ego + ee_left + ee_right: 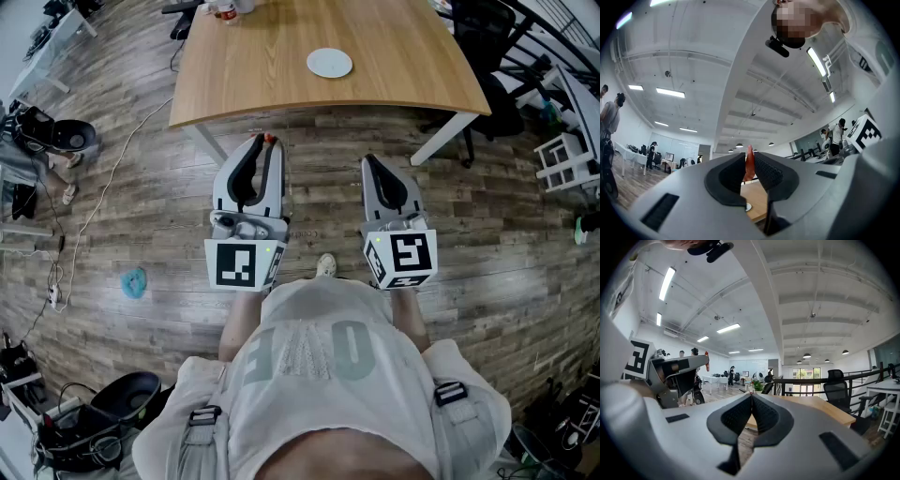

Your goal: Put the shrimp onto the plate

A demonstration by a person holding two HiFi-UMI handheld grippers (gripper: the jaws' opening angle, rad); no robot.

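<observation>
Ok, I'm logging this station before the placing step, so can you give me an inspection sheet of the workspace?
Surface: wooden table, mostly bare.
Job's things: plate empty on the table; shrimp in the left gripper, short of the table.
Clutter: small items at the table's far edge; blue object on the floor.
Grippers: left shut on the shrimp; right gripper shut, empty.
Cables: white cable across the floor.
Surroundings: office chair, white rack.
</observation>
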